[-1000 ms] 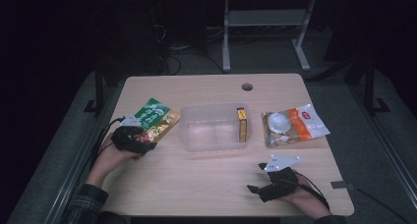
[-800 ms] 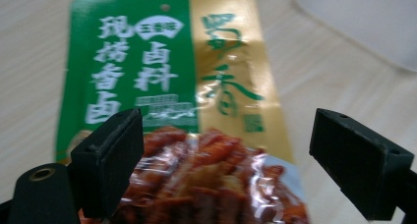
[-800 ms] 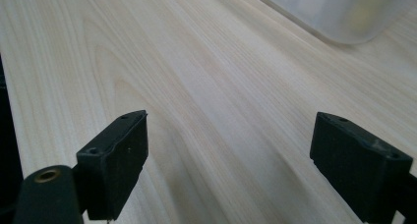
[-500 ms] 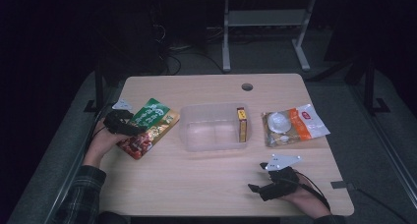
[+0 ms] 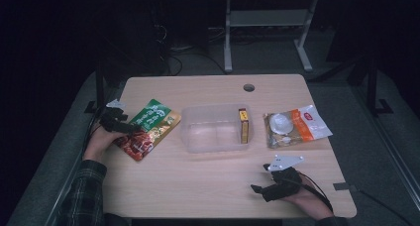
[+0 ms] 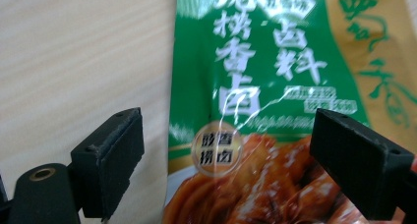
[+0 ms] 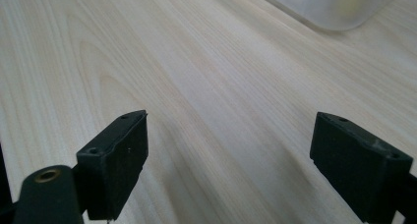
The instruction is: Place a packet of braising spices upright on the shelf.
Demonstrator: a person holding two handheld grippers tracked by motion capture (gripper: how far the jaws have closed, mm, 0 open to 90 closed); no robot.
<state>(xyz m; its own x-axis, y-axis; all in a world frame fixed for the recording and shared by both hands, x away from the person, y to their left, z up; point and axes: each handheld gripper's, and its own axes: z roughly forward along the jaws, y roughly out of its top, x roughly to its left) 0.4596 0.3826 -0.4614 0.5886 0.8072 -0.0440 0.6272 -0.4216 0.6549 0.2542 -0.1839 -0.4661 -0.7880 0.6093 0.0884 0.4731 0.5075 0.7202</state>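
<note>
At the table's left edge, the left gripper point(image 5: 130, 128) reaches over a green and red food pouch point(image 5: 147, 128) lying flat beside a clear plastic tub point(image 5: 216, 128), jaws wide apart over the pouch. The right gripper point(image 5: 258, 187) rests low near the front edge, jaws apart on bare wood.

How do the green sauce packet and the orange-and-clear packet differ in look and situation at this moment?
The green sauce packet lies left of the clear container, with the open left claw at its edge. The orange-and-clear packet lies right of the container, with no claw near it. The green one is opaque print; the other shows pale contents. Both lie flat on the table.
</note>
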